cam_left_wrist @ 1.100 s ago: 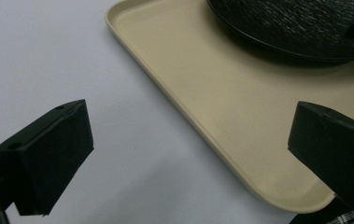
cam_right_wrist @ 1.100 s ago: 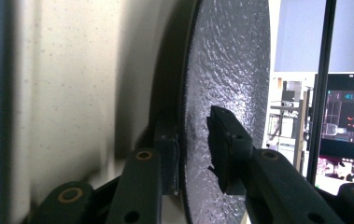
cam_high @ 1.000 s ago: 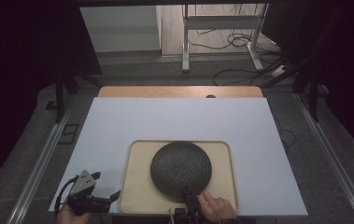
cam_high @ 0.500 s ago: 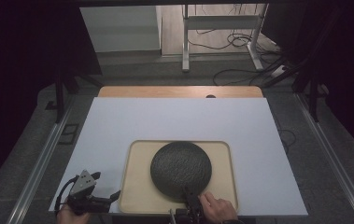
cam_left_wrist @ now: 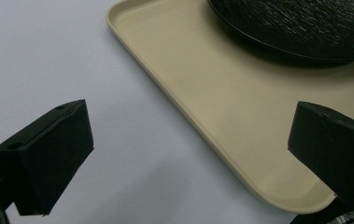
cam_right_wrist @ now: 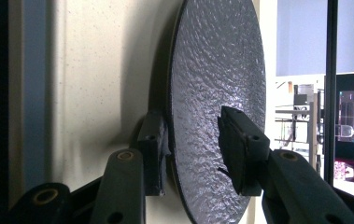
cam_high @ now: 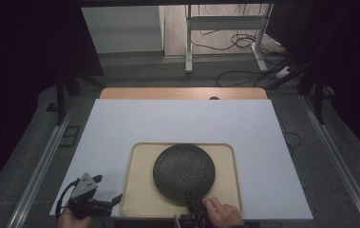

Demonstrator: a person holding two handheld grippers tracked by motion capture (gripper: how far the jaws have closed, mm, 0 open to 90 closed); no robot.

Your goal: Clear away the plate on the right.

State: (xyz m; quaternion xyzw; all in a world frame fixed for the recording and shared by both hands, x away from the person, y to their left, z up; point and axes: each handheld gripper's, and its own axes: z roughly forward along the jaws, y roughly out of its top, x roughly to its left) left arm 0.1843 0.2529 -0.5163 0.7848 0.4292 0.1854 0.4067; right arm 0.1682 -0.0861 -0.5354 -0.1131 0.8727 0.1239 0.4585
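Note:
A dark, rough-textured round plate (cam_high: 184, 171) lies on a beige tray (cam_high: 142, 190) at the near middle of the table. My right gripper (cam_high: 193, 205) is at the plate's near rim. In the right gripper view its jaws straddle that rim of the plate (cam_right_wrist: 216, 70), one under it against the tray (cam_right_wrist: 95, 70) and one over the top face, and the gripper (cam_right_wrist: 193, 149) looks open. My left gripper (cam_high: 107, 188) stands open just left of the tray. In the left gripper view the gripper (cam_left_wrist: 188, 154) has the tray's corner (cam_left_wrist: 202, 93) between its jaws, untouched, with the plate (cam_left_wrist: 296, 23) beyond.
A white sheet (cam_high: 177, 123) covers the table, with a strip of wooden top (cam_high: 182, 93) showing at the far edge. A hand (cam_high: 222, 213) holds the right gripper at the near edge. Metal rails (cam_high: 40, 171) run along both sides of the table.

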